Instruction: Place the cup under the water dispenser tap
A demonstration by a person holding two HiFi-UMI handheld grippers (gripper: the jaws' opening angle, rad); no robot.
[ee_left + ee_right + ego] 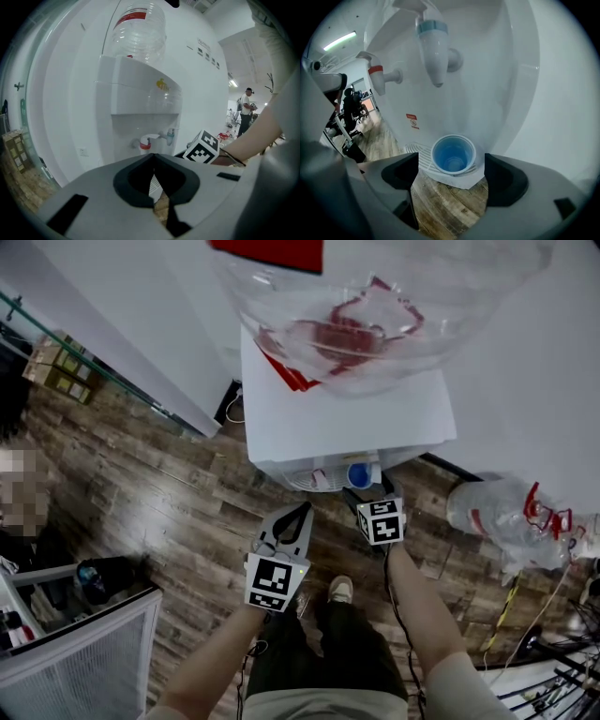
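A blue cup (453,153) stands upright on the white drip tray (417,151) of the water dispenser (347,399), right below the blue-capped tap (433,47). A red-capped tap (377,77) is to its left. My right gripper (452,180) is open, its jaws wide on either side just short of the cup, touching nothing. In the head view the cup (359,474) shows just beyond the right gripper (372,491). My left gripper (292,519) hangs in front of the dispenser, shut and empty; its view shows both taps (146,144) and the right gripper's marker cube (205,147).
A large clear bottle (375,306) sits on top of the dispenser. A spare bottle (497,512) lies on the wood floor at the right. A white cabinet (84,652) and a black bag stand at the lower left. A person (247,110) stands far off.
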